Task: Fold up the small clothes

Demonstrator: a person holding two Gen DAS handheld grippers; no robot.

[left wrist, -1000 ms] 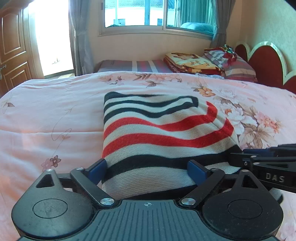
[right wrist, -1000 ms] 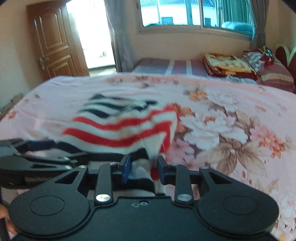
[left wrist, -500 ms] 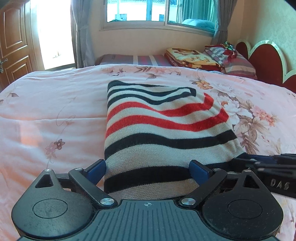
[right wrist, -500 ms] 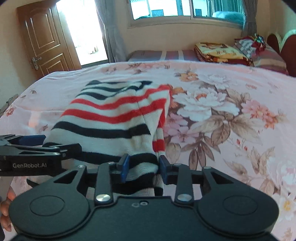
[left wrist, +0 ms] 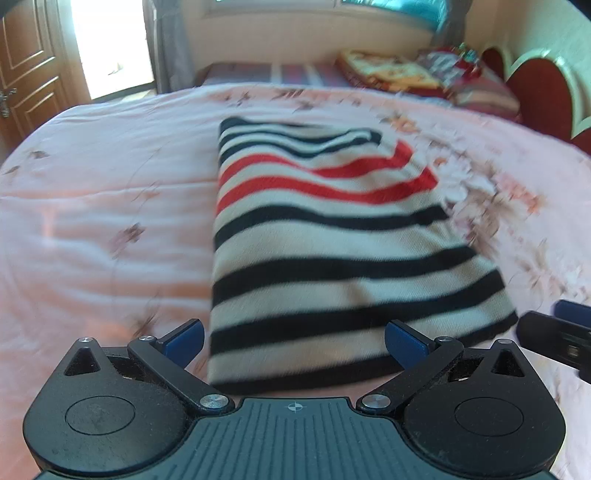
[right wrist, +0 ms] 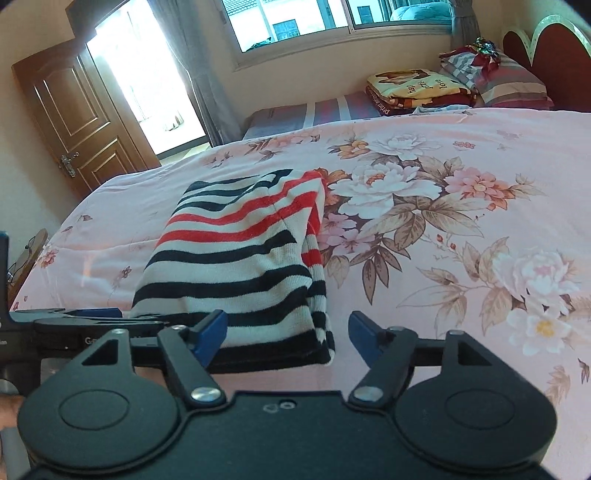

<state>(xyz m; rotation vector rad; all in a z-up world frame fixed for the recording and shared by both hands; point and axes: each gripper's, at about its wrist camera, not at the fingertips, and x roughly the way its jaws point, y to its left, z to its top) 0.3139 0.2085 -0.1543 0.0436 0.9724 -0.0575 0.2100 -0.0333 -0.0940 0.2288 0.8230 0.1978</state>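
Blue pads on my left gripper (left wrist: 293,338) are standing wide apart, gripping nothing; I'm hovering it just behind the near hem of the folded striped sweater (left wrist: 332,251), pads flanking the hem w/o touching. Left view is blurring. My right gripper (right wrist: 286,334) is also spread open and empty, its left pad overlapping the sweater's near right corner in view, the other pad over bare bedspread (right wrist: 461,258). The sweater is lying flat as a folded rectangle, red stripes at the far end, black ones nearer me, on the pink floral bedspread, approx mid-bed. Beyond: folded blankets (right wrist: 417,88) and a pillow (right wrist: 513,86) by the red headboard (right wrist: 554,48), window (right wrist: 332,18), wooden door (right wrist: 81,122) at far left.
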